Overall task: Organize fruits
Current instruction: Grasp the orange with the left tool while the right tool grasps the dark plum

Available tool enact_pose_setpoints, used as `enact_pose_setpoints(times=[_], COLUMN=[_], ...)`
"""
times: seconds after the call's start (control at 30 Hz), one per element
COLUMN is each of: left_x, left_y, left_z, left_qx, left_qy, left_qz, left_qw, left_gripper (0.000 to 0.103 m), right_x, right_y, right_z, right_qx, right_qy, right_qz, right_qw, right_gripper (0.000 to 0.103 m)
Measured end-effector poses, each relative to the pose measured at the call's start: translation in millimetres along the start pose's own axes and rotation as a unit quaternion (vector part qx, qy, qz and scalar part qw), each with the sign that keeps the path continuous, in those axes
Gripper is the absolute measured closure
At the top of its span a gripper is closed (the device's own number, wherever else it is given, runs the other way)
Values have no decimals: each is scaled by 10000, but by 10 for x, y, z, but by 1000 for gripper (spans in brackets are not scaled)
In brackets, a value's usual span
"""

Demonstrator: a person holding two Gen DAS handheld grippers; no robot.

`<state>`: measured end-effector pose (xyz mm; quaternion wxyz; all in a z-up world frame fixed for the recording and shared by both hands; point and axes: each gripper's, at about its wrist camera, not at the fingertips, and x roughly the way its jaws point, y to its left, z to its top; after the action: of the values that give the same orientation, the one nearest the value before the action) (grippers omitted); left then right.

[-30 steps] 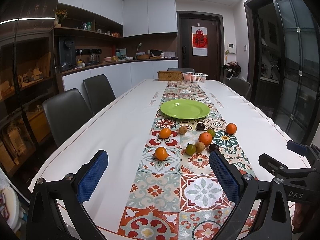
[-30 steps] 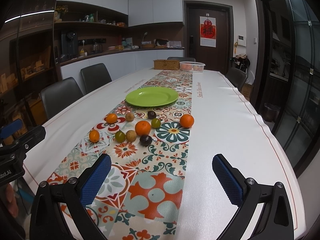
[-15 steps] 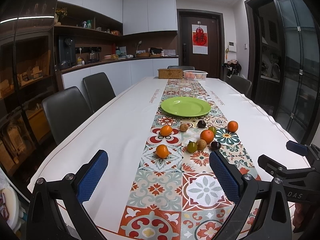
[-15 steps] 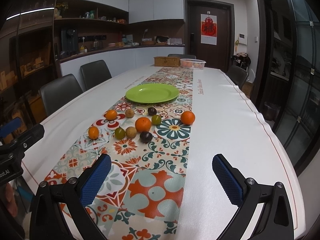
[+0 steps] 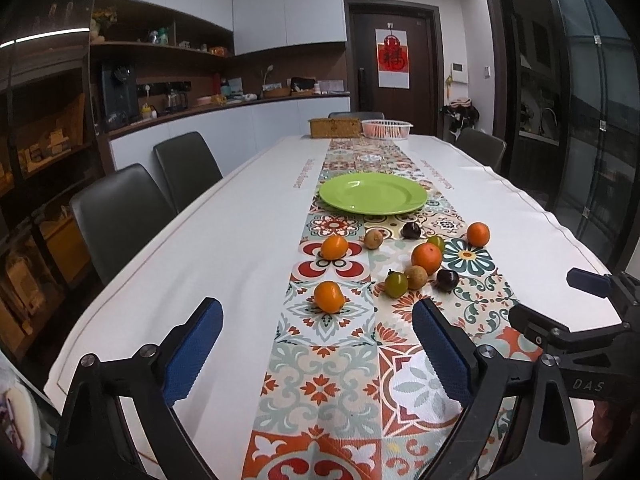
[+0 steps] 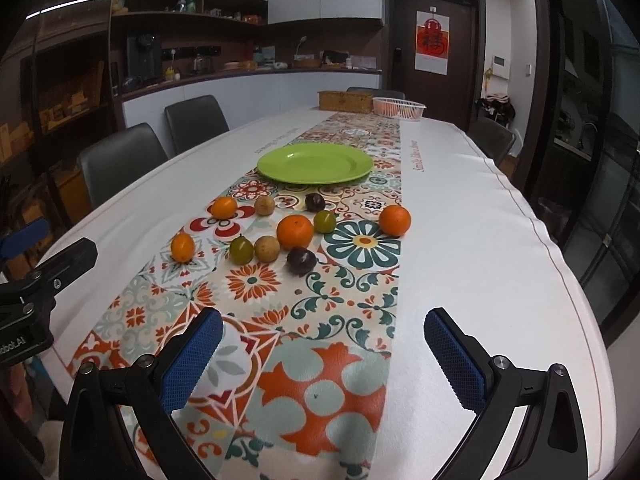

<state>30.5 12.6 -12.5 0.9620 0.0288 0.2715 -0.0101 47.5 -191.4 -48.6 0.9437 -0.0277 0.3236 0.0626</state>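
Observation:
Several small fruits lie loose on the patterned runner (image 5: 320,360): oranges, green, brown and dark purple ones. A small orange (image 5: 329,296) lies nearest, just ahead of my left gripper (image 5: 316,320), whose jaws are closing with nothing between the blue pads (image 5: 194,352). A larger orange (image 6: 295,232) and a dark fruit (image 6: 301,260) lie ahead of my right gripper (image 6: 323,316), which is open and holds nothing. An empty green plate (image 5: 373,193) (image 6: 315,163) sits beyond the fruits. Each gripper shows at the edge of the other's view.
A wicker box (image 5: 335,127) and a white basket (image 5: 387,128) stand at the table's far end. Dark chairs (image 5: 120,208) line the left side, with another chair (image 5: 480,148) at the far right. White tablecloth flanks the runner.
Both grippers have moved forward and a little down towards the fruits, which now look larger and nearer. The left jaws stand slightly narrower.

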Motion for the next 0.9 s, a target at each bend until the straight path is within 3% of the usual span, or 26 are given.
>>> enact_pose_setpoints(times=[0.23, 0.6, 0.9], left_x=[294, 755, 1083], left_y=[44, 42, 30], left_z=[32, 68, 24], left_qx=[27, 103, 51], left_qy=[269, 654, 1091], left_qz=[-22, -161, -357], left_qw=[9996, 9977, 9934], left_gripper=[14, 22, 38], right_x=[291, 799, 1044], right_y=[49, 114, 89], right_z=[111, 192, 239], right_qx=[-46, -154, -151], right_qy=[151, 660, 859], right_qz=[16, 214, 274], right_qw=[9999, 9975, 9958], right_gripper=[4, 22, 33])
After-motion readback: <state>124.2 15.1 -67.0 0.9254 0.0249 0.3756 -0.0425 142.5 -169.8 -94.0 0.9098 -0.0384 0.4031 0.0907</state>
